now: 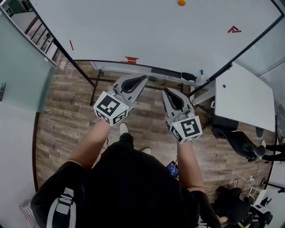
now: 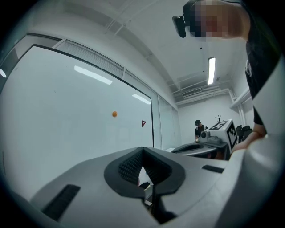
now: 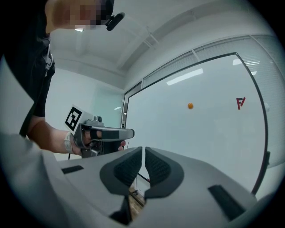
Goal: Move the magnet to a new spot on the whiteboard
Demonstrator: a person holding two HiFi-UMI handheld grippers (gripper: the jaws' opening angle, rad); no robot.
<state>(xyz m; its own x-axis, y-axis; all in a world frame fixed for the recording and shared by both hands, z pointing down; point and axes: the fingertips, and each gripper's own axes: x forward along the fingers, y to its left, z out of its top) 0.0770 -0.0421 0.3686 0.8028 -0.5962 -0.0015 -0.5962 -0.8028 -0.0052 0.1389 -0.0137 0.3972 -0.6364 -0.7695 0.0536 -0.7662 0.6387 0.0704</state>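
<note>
Approach stage: magnet [image 1: 181, 2] sits untouched on whiteboard [image 1: 147, 31]. Left gripper [image 1: 143, 79] is closed and empty; right gripper [image 1: 164, 90] is barely parted and empty. Next move likely requires reaching up and widening.

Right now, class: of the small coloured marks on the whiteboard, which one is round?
The orange magnet: a round dot. The red letter-like mark to its right is angular, and the red stroke at far left is a straight dash.

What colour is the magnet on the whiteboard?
Orange. The magnet shows best in the right gripper view.
</note>
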